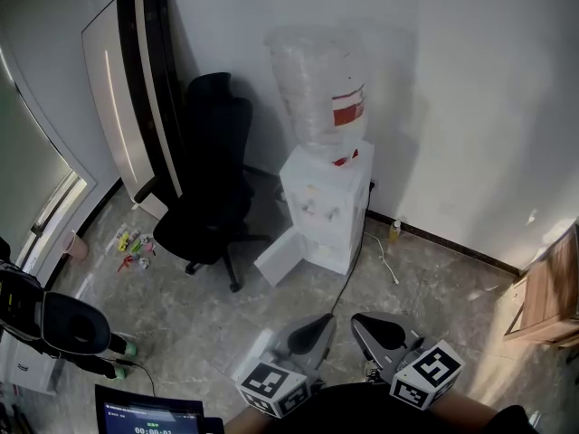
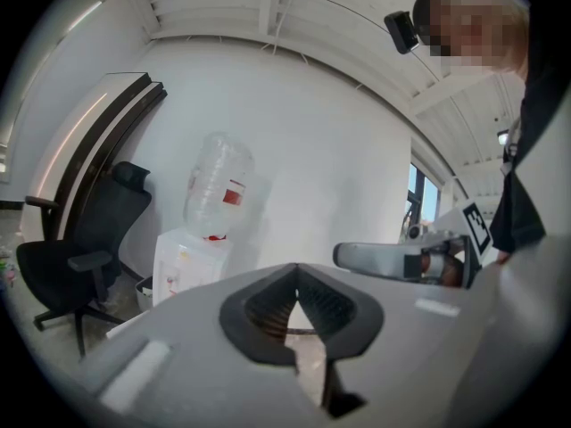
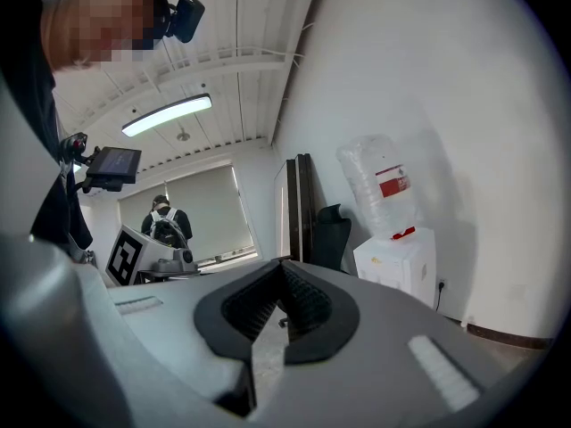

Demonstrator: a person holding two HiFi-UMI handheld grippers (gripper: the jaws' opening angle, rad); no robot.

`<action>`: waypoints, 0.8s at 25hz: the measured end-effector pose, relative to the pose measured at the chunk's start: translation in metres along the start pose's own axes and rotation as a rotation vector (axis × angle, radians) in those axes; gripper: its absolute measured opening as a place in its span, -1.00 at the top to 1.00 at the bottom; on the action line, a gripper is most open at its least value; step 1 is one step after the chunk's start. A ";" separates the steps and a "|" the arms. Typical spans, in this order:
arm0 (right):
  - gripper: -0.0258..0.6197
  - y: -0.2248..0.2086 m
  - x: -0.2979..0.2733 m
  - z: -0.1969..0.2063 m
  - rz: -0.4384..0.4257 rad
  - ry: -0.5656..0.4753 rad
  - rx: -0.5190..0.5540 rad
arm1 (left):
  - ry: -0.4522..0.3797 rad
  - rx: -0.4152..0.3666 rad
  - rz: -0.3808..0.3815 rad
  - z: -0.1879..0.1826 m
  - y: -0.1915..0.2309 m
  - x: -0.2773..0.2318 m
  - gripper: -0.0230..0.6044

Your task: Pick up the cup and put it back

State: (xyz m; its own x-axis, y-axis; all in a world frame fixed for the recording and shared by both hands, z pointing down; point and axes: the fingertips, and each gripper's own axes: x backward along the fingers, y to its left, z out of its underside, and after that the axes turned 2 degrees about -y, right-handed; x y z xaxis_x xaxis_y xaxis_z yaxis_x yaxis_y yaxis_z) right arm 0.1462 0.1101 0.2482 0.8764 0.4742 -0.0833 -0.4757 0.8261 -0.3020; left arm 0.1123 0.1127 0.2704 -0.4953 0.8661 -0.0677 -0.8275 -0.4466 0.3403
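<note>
A plain office room — a black swivel chair [image 1: 217, 143] stands at centre left of the head view beside a white water dispenser [image 1: 326, 211] with a clear bottle [image 1: 317, 84] on top; a ceiling strip light [image 3: 167, 114] and a window with a drawn blind [image 3: 214, 208] show at left in the right gripper view

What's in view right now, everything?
Dispenser: one, white, by the far wall.
Bottle: one, clear, red label, on the dispenser.
Chair: one, black, left of the dispenser.
Panels: two, white and black, against the wall.
Small items: several, mixed colours, floor at left.
Pink container: one, floor at far left.
Small bottle: one, yellowish, floor by the wall.
Wooden furniture: one piece, brown, right edge.
Screen: one, dark, bottom left.
Left gripper: one, grey, shut, empty, bottom centre.
Right gripper: one, grey, shut, empty, beside it.
</note>
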 end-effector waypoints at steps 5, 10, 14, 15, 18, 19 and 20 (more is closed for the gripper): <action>0.90 -0.006 0.006 0.001 0.004 0.007 -0.012 | 0.008 0.016 -0.009 0.004 -0.004 -0.003 0.92; 0.90 -0.027 0.019 -0.001 0.006 0.010 -0.026 | 0.022 0.026 -0.022 0.014 -0.015 -0.021 0.92; 0.90 -0.052 0.035 -0.002 0.000 0.009 -0.040 | 0.023 0.032 -0.041 0.023 -0.028 -0.043 0.92; 0.90 -0.059 0.039 -0.003 -0.002 0.010 -0.045 | 0.025 0.036 -0.046 0.025 -0.033 -0.049 0.92; 0.90 -0.081 0.050 -0.003 -0.006 0.017 -0.066 | 0.033 0.051 -0.065 0.034 -0.043 -0.067 0.92; 0.90 -0.090 0.053 -0.003 -0.005 0.019 -0.075 | 0.034 0.054 -0.076 0.037 -0.044 -0.073 0.92; 0.90 -0.099 0.056 -0.003 -0.003 0.021 -0.084 | 0.034 0.061 -0.090 0.039 -0.045 -0.078 0.92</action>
State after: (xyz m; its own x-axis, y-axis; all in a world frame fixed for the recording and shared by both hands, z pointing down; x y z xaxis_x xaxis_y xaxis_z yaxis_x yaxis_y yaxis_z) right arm 0.2427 0.0536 0.2708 0.8796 0.4646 -0.1024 -0.4660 0.7984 -0.3812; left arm 0.1984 0.0734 0.2973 -0.4297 0.8932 -0.1322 -0.8519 -0.3525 0.3874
